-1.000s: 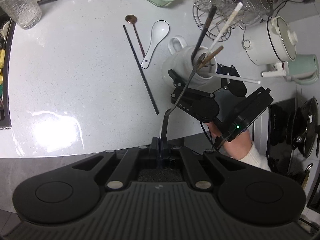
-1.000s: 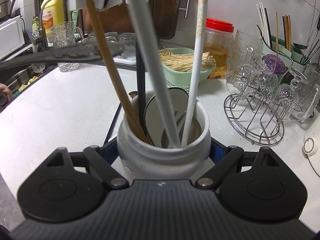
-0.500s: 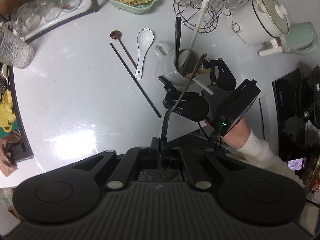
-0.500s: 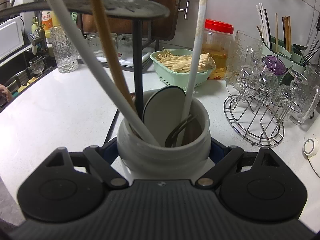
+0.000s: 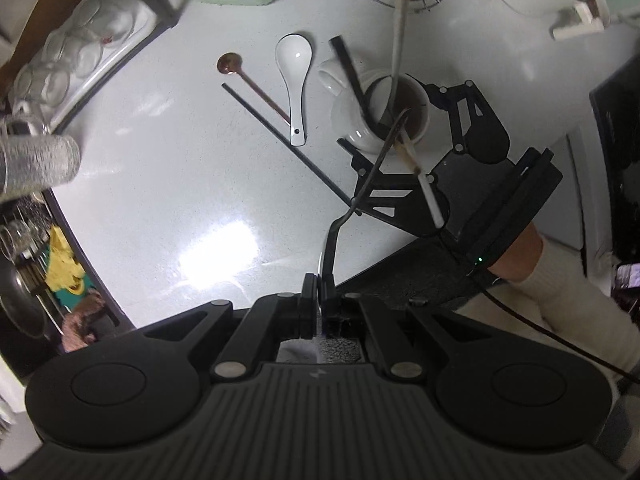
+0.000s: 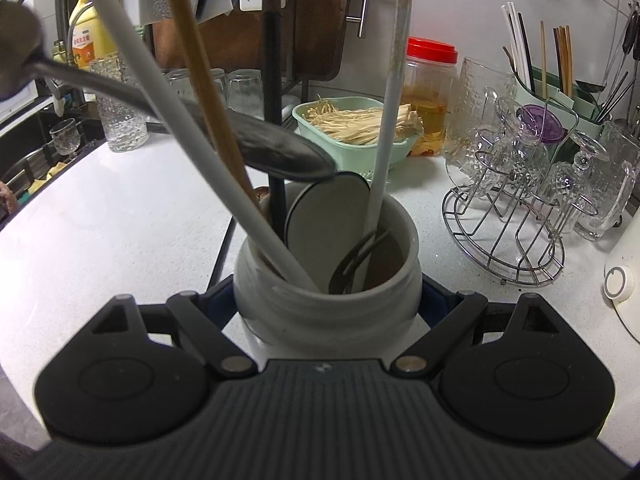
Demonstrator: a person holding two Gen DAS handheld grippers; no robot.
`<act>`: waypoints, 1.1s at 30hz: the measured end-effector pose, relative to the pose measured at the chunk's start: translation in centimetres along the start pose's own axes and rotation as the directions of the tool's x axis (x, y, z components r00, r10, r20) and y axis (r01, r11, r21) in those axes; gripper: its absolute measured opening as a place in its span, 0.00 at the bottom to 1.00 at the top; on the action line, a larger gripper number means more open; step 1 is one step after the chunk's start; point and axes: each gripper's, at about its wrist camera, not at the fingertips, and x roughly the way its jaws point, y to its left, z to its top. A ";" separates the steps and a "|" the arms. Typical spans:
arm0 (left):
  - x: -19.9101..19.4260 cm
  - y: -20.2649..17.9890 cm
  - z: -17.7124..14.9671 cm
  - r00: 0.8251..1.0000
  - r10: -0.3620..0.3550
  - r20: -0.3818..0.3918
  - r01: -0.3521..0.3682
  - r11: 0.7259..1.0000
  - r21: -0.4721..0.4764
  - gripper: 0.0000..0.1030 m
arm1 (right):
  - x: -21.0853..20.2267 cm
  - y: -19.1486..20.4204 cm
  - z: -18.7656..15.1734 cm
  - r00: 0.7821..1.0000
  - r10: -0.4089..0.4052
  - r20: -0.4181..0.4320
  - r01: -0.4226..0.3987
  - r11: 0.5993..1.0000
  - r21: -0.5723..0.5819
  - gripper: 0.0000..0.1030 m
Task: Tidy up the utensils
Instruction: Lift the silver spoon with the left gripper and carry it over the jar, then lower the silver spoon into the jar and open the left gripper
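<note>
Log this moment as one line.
left hand-held gripper: shut on spoon | right hand-held gripper: holding jar | spoon bowl over jar mouth

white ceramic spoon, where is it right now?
In the left wrist view, the white ceramic spoon lies flat on the counter, just left of the white jar, beside the brown long-handled spoon.

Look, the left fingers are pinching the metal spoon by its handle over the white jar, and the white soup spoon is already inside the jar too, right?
Not quite. The white soup spoon lies on the counter beside the white jar, not inside it, as the left wrist view shows. The left fingers do pinch the metal spoon by its handle over the jar.
</note>
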 end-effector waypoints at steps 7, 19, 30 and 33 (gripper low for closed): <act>0.5 -2.6 3.7 0.989 0.115 -0.093 -0.105 0.988 0.111 0.02 | 0.0 0.0 -0.1 1.000 0.002 0.006 -0.002 1.000 -0.003 0.89; 1.3 -7.9 7.9 0.953 0.281 -0.111 -0.242 0.931 0.272 0.03 | 0.0 0.2 -0.3 1.000 -0.012 0.029 0.012 1.000 0.014 0.89; 3.5 -11.5 7.4 0.963 0.267 0.043 -0.262 0.880 0.396 0.07 | -0.2 0.5 -0.6 0.998 -0.035 0.048 0.034 0.999 0.026 0.89; 3.6 -10.6 7.5 0.967 0.246 0.060 -0.251 0.894 0.372 0.07 | -0.2 0.5 -0.7 0.998 -0.036 0.053 0.035 0.999 0.026 0.89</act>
